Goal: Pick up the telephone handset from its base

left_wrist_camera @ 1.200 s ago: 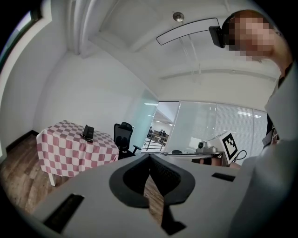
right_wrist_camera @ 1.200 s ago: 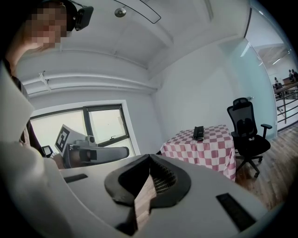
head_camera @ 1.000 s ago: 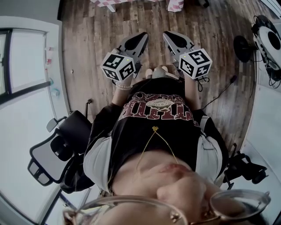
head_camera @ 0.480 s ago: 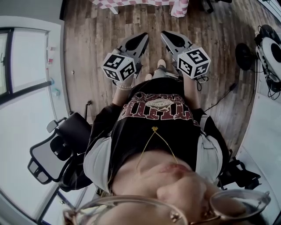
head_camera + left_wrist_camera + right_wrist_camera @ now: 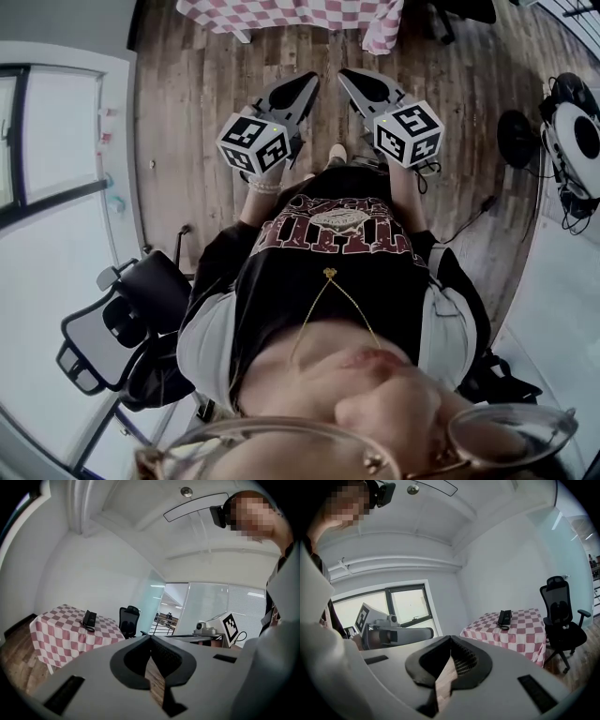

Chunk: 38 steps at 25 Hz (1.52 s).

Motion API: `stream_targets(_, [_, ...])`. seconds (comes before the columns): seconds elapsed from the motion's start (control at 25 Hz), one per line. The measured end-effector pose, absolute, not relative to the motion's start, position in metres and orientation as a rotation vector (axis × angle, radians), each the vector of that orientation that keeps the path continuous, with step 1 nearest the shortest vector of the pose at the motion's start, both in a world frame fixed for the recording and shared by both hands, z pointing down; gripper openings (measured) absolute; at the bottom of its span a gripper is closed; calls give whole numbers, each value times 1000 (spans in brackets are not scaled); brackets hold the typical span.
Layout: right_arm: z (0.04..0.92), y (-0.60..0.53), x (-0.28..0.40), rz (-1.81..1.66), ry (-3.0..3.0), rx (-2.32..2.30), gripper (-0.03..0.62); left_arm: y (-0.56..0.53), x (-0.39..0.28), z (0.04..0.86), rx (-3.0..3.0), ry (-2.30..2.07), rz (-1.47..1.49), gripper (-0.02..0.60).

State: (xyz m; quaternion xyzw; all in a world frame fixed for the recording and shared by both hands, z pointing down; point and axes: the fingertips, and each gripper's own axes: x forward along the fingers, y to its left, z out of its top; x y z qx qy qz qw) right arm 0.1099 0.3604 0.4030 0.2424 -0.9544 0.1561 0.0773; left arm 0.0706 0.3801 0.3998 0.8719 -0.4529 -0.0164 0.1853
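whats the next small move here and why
Probably step closer to the checkered table: the telephone sits on it well ahead of both grippers, seemingly out of reach. The left gripper and right gripper are both shut and empty, so the jaws would need opening before any grab.

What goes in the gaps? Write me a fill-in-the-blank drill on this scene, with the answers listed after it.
The phone sits on the table, and the chair beside it is ____ in colour.
The left claw and the right claw are both empty and ____.
The floor is laid with ____ planks.
Missing words: black; shut; wooden.
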Motion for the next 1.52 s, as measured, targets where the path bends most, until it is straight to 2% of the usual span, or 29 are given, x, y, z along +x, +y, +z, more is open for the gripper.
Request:
stream_targets(0.68, [409,309,133,463,-2880,637,18,331,99,410,2418,-1307,-70,9])
stream_targets(1.52, [406,210,98,463,-2878,736,18,228,60,412,2463,-1219,-44,9])
